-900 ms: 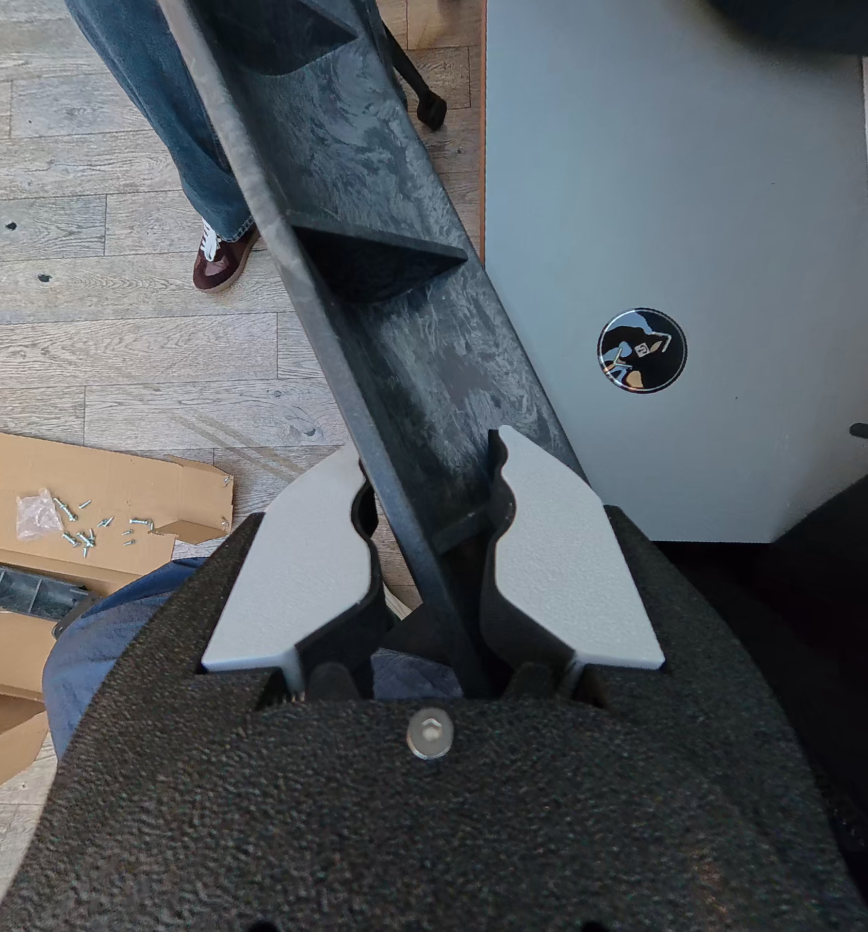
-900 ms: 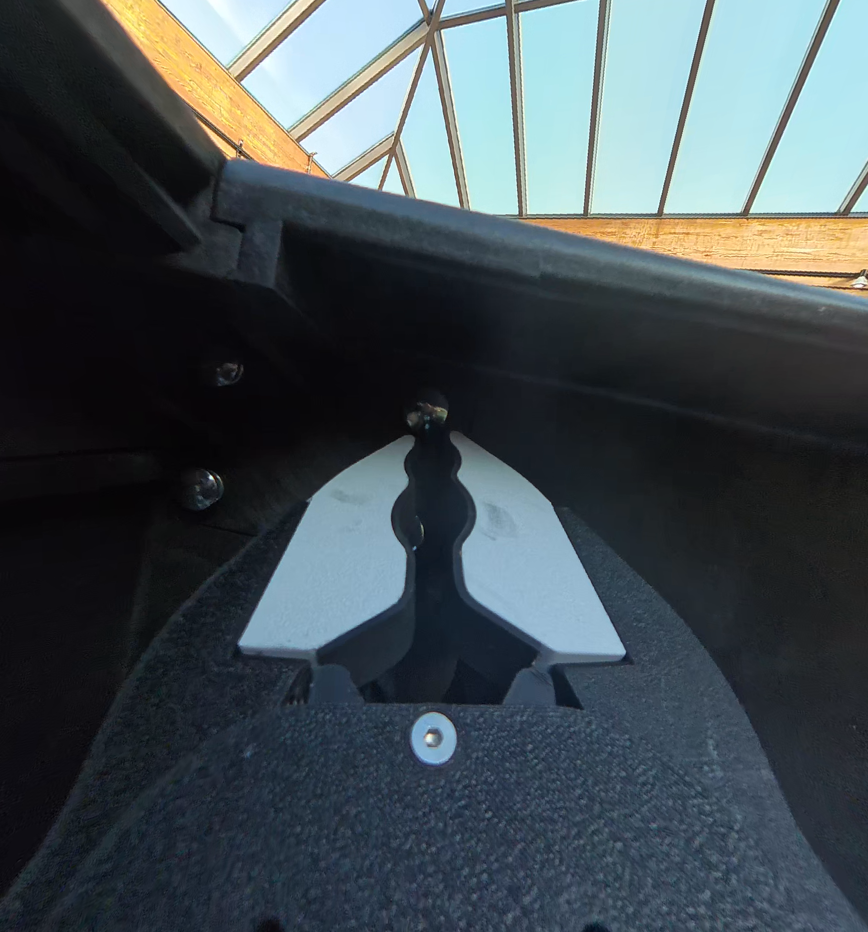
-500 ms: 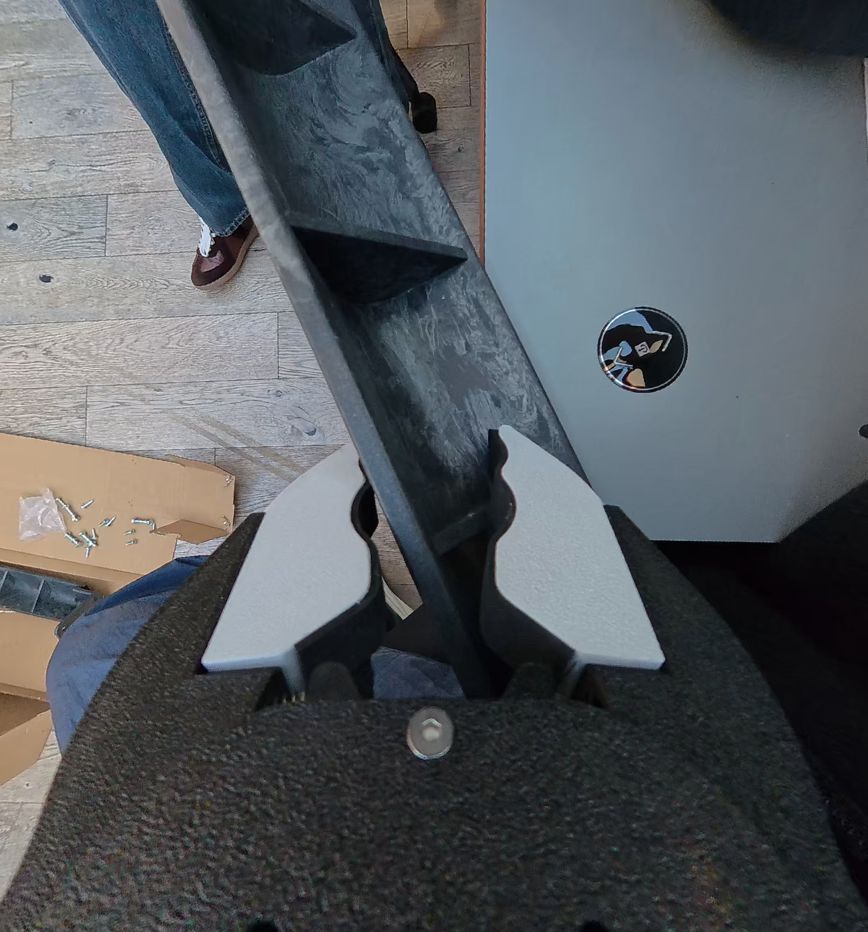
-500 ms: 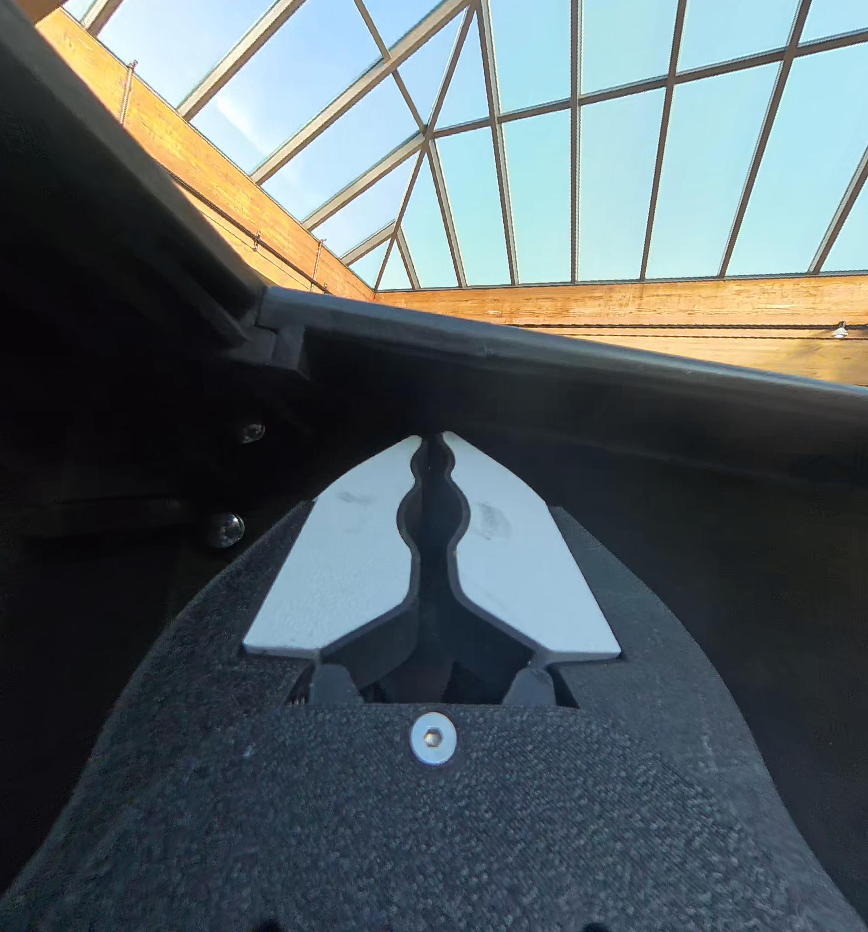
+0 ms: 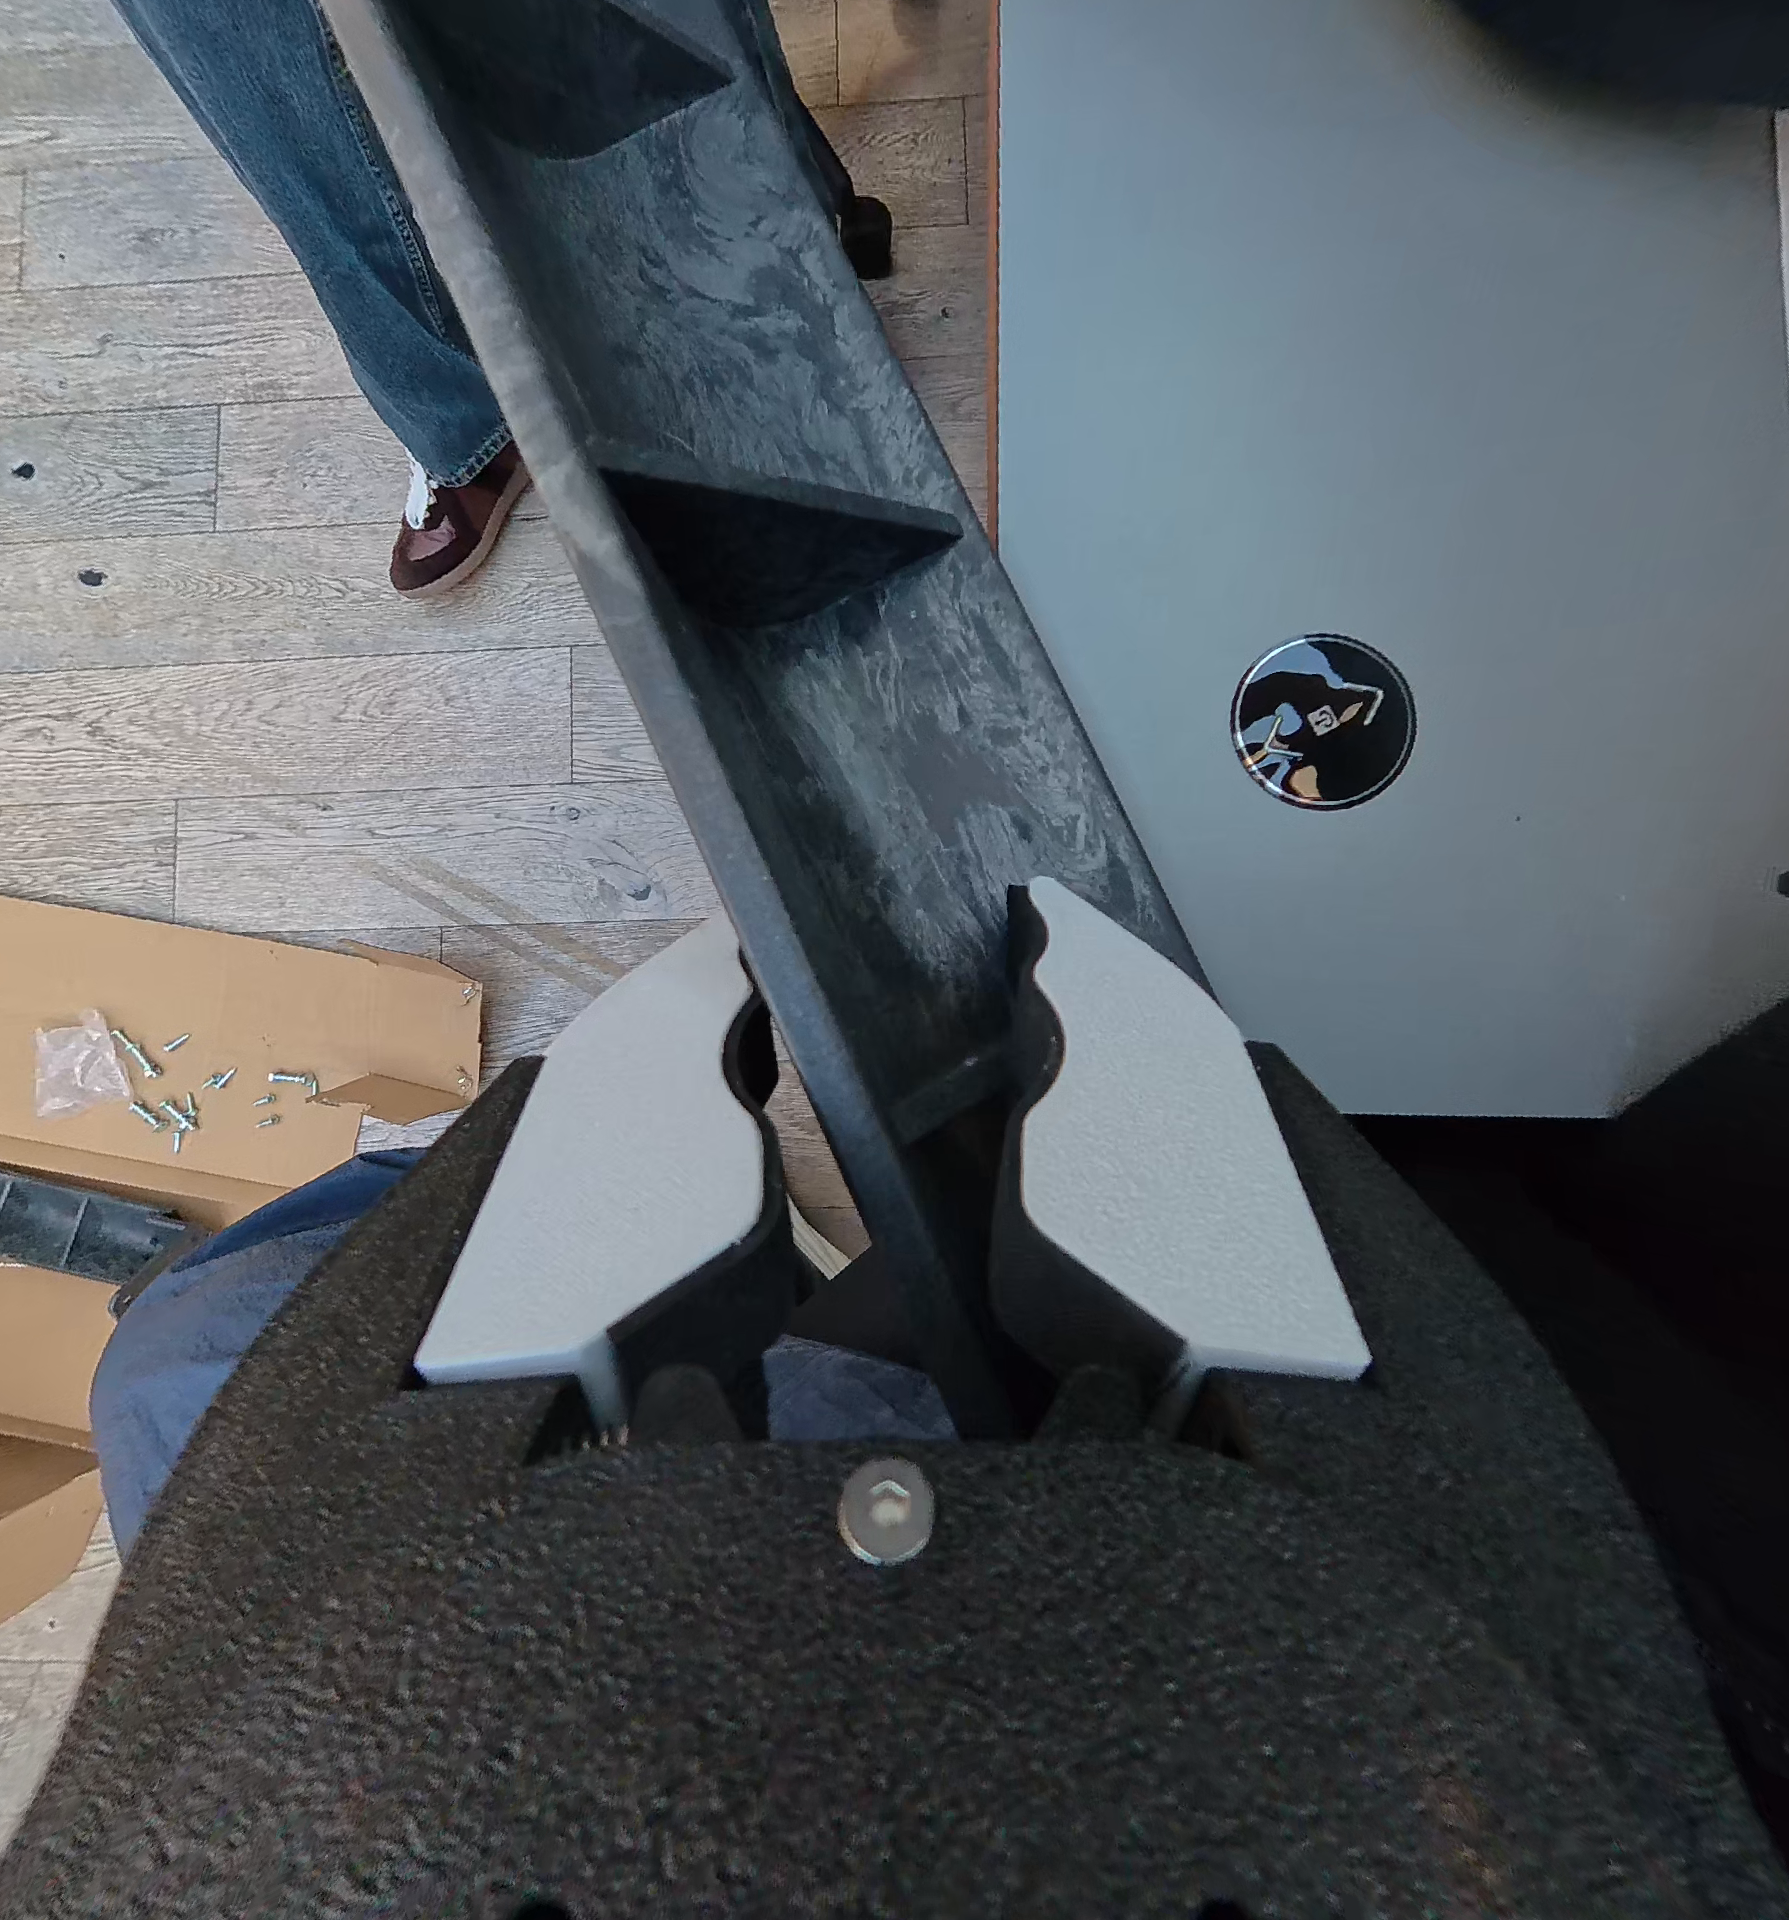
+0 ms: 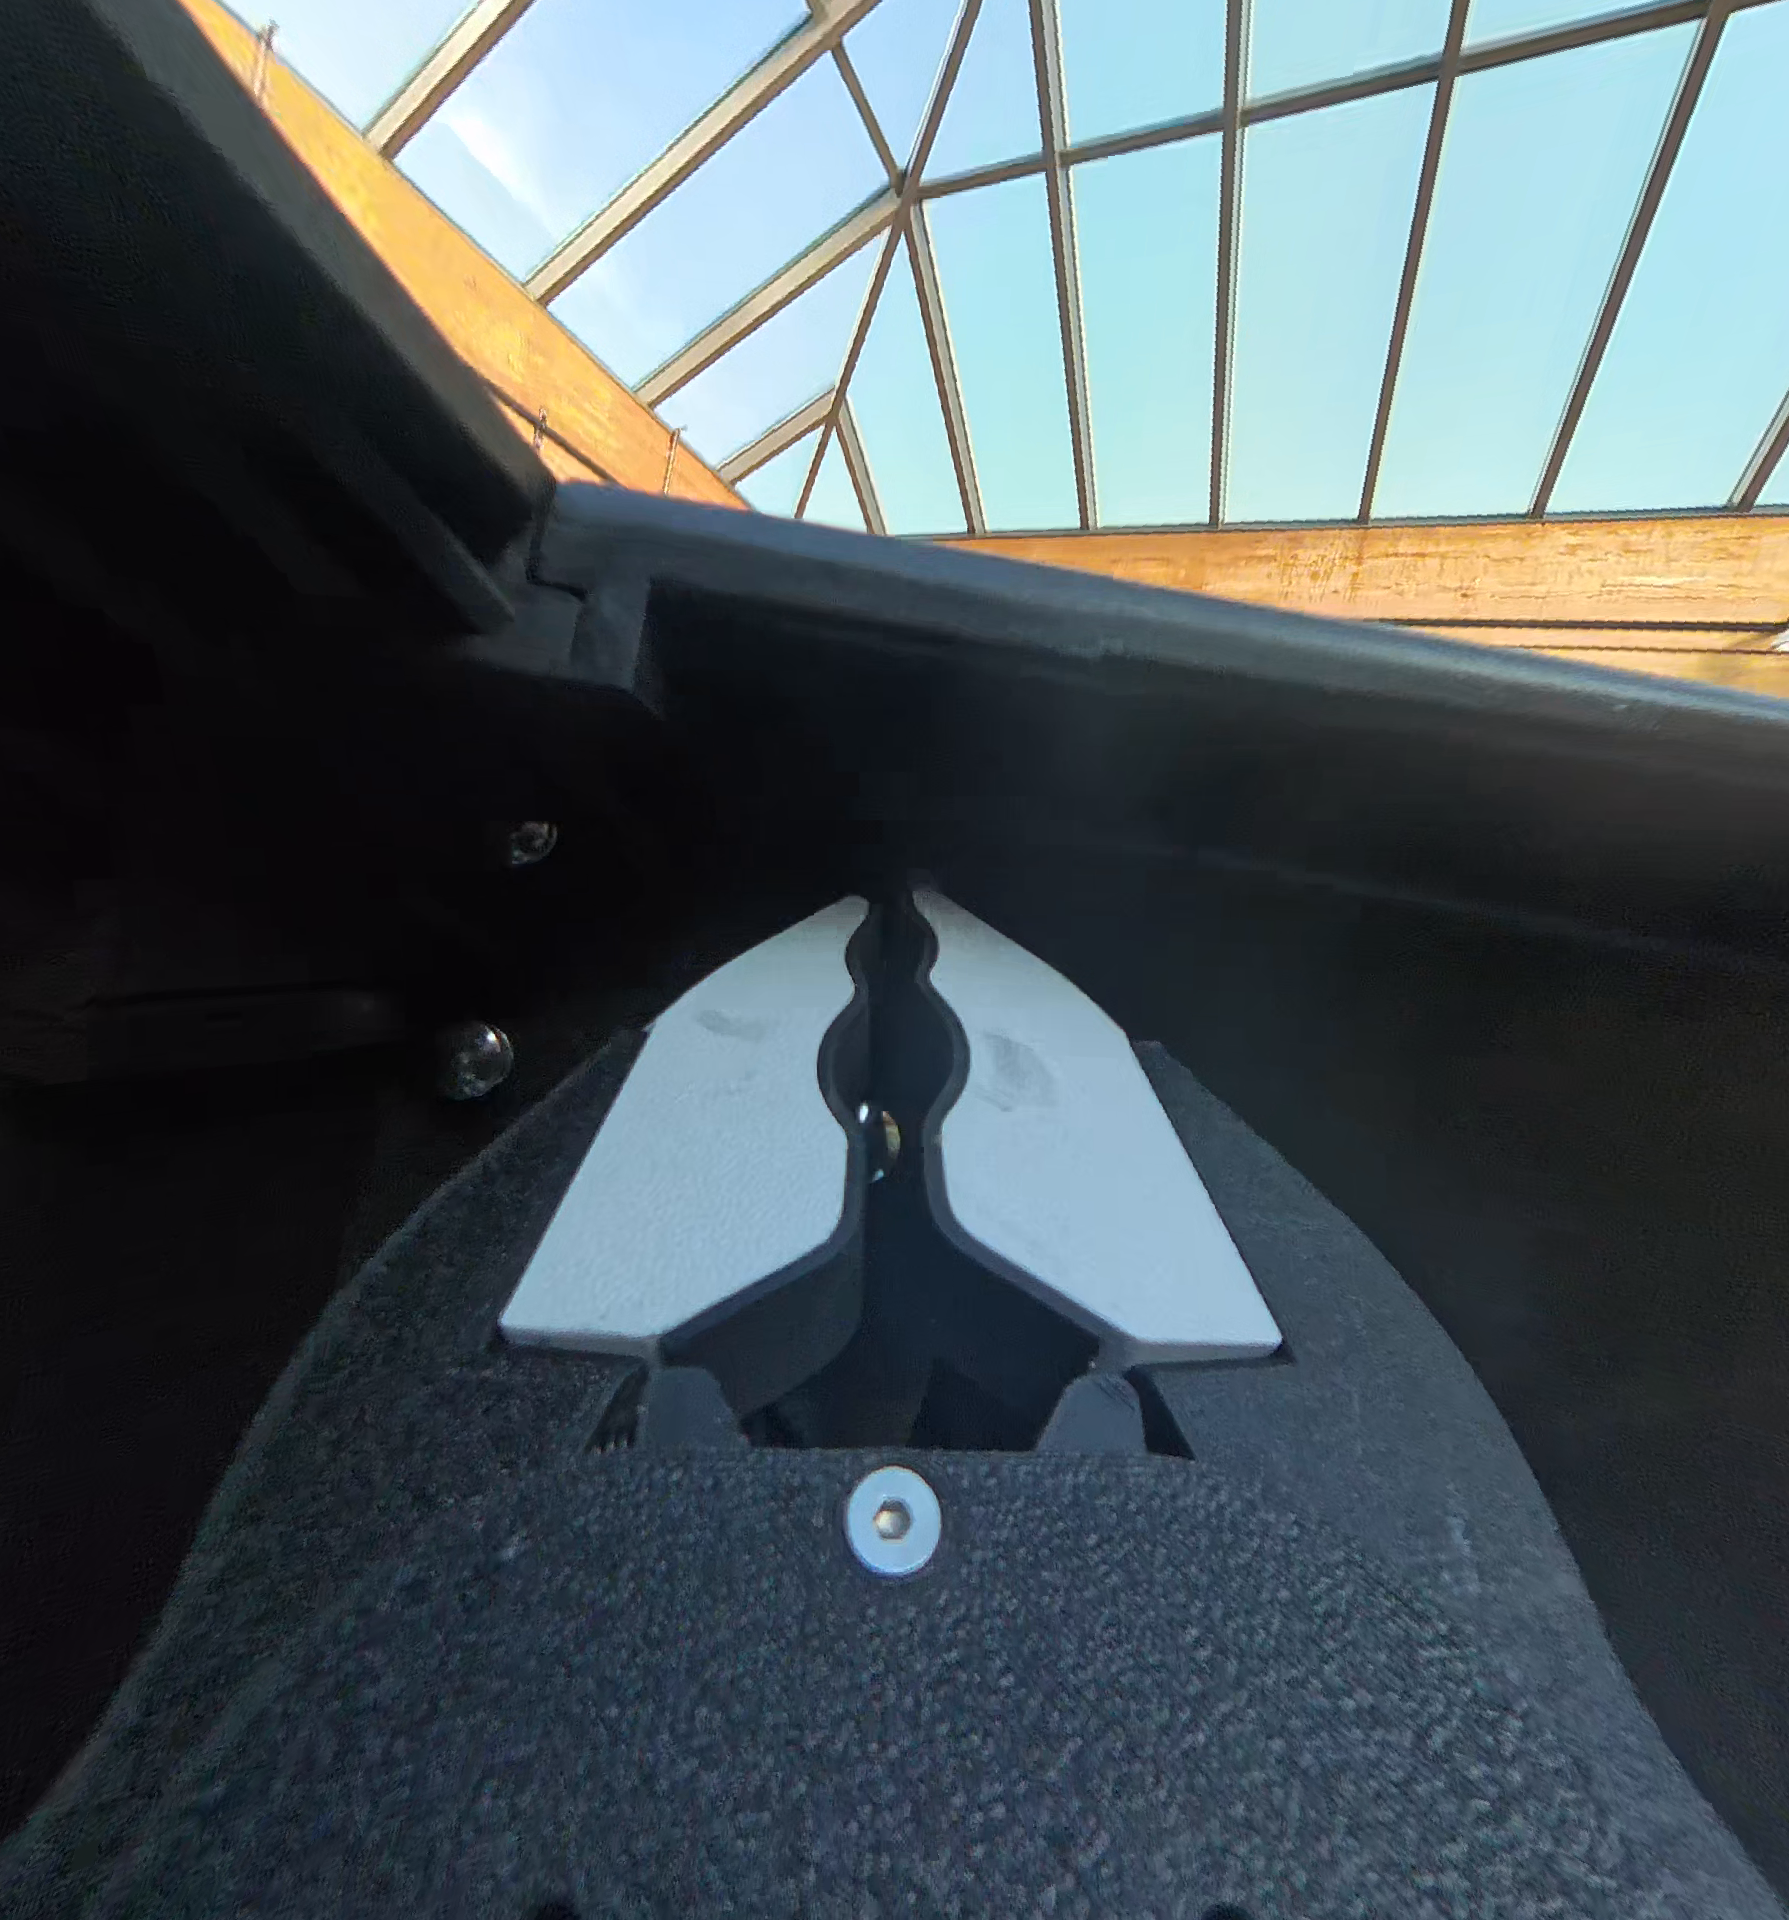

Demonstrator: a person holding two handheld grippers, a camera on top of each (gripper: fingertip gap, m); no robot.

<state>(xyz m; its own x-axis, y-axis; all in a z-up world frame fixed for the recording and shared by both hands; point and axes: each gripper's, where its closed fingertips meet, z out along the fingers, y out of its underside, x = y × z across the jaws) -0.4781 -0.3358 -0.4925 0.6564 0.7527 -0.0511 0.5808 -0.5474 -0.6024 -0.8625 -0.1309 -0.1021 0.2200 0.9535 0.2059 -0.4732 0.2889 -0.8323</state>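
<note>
In the left wrist view my left gripper (image 5: 879,914) is shut on a long black ribbed plastic beam (image 5: 765,312). The beam runs from between the fingers up and to the left over the floor. In the right wrist view my right gripper (image 6: 895,902) points upward under a black panel (image 6: 1285,831). Its fingers are nearly together on a thin dark rod-like tool (image 6: 882,1132), which has a small silvery glint in the gap. The fingertips touch or almost touch the panel. Two shiny screw heads (image 6: 472,1058) sit in the panel to the left.
A grey tabletop (image 5: 1389,364) with a round black sticker (image 5: 1321,719) lies to the right. Flat cardboard (image 5: 194,997) with loose screws (image 5: 173,1101) lies on the wood floor to the left. A person's jeans leg (image 5: 350,208) and shoe (image 5: 448,525) stand beyond. A glass roof (image 6: 1285,260) is overhead. About 60 centimetres separates my left fingertips from my right.
The right gripper has tilted, so the panel edge sits lower in view. The tool's shiny tip no longer shows beyond the fingertips. The left gripper keeps its hold. The person's foot has shifted slightly.
</note>
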